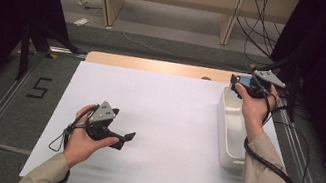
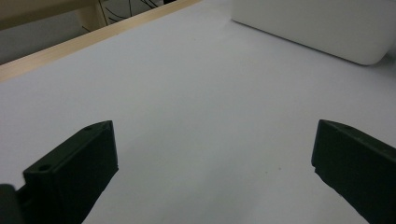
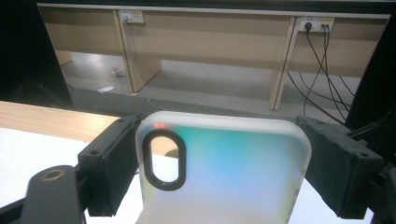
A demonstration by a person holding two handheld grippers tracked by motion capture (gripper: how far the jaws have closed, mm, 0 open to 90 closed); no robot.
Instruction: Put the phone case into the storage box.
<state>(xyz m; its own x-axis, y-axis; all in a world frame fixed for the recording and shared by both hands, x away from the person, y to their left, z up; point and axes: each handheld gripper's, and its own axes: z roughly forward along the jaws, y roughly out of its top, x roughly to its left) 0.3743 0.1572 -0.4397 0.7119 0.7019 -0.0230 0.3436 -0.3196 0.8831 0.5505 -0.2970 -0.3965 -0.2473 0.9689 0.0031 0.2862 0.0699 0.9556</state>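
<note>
phone case [image 3: 224, 172] frosted white, tinted teal to pale green, black ring round its camera hole; bin [image 1: 230, 129] white; table [image 1: 160, 121] white with a pale wood edge.

The phone case [image 3: 224, 172] looks like frosted, translucent plastic with a glossy black ring round its camera opening, the tray [image 1: 230, 134] like smooth white plastic, the worktop [image 1: 156, 120] like matt white paper over a pale wood edge, and both claws like matt black plastic.

My right claw [image 3: 219, 163] holds the phone case [image 3: 224, 172] above the far end of the bin [image 1: 230, 134] at the table's [image 1: 165, 122] right edge, my left claw [image 1: 128, 138] lying near-left.
</note>
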